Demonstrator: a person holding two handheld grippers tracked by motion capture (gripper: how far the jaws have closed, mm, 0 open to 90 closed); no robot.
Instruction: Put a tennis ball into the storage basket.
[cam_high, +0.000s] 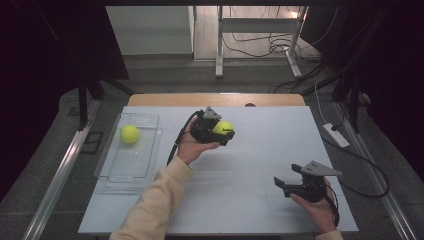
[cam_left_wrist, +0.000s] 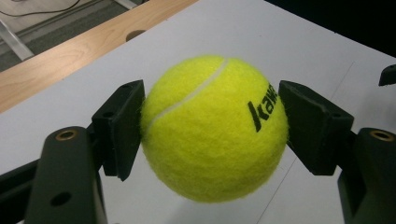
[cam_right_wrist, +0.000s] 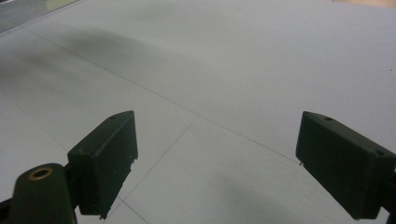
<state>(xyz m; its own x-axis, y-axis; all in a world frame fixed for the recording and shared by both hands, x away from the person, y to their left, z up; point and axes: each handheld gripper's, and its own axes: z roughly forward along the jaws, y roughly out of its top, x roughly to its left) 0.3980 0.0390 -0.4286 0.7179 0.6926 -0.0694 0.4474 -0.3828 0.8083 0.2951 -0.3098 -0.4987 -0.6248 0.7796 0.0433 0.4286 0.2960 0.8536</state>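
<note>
While the right gripper idles at the near right of the white tabletop, jaws spread wide with nothing between them, the left gripper does the work further in. Its pads are clamped on a fuzzy yellow-green tennis ball with black lettering, pinched across its widest part and, going by the left gripper view, lifted off the table surface. Likely destination is the clear rectangular plastic tray at the left edge, where a second yellow-green tennis ball already sits toward the far end.

Tips for the carry:
- keep the squeeze steady; felt grips well but a round ball will pop out if the pads slip off centre
- clear the tray wall before lowering
- aim for the bare near half of the tray so the two balls don't knock
- release low so it doesn't bounce out

Beyond the table: bare wooden strip, metal frame legs, loose cables on the floor.
</note>
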